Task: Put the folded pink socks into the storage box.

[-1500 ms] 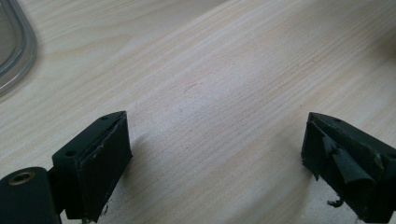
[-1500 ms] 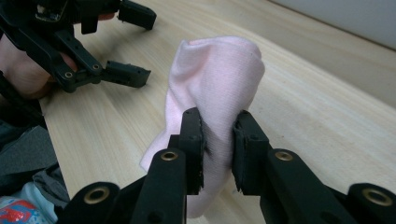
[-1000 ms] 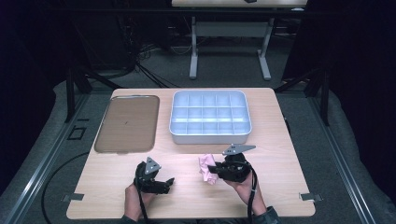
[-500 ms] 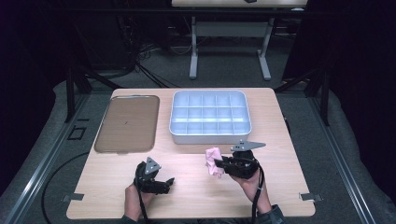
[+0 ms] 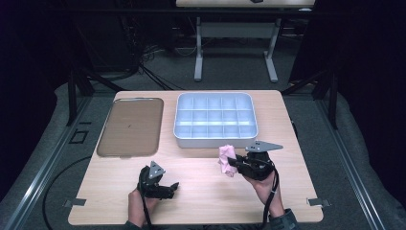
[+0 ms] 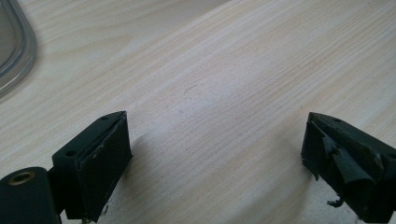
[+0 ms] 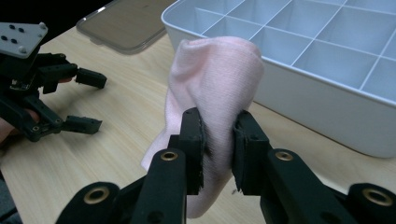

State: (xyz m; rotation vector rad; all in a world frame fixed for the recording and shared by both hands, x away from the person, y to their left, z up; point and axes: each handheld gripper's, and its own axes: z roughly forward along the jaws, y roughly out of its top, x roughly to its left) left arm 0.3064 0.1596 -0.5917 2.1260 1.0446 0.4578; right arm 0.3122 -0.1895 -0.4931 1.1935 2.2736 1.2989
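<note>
1. The table has a pale wood-grain top with rounded corners and stands on a dark floor.
2. A white compartment tray lies on the far half, right of the middle — a grid of square cells, every visible cell bare.
3. A flat, clear brownish lid with rounded corners lies just beside the tray on its left, apart from it; in the left gripper view one curved corner of it rests flat on the wood.
4. The near half of the top is open wood, its grain running across — light scuffs show in the left gripper view.
5. Two small grey brackets sit at the near edge, one by each corner.
</note>
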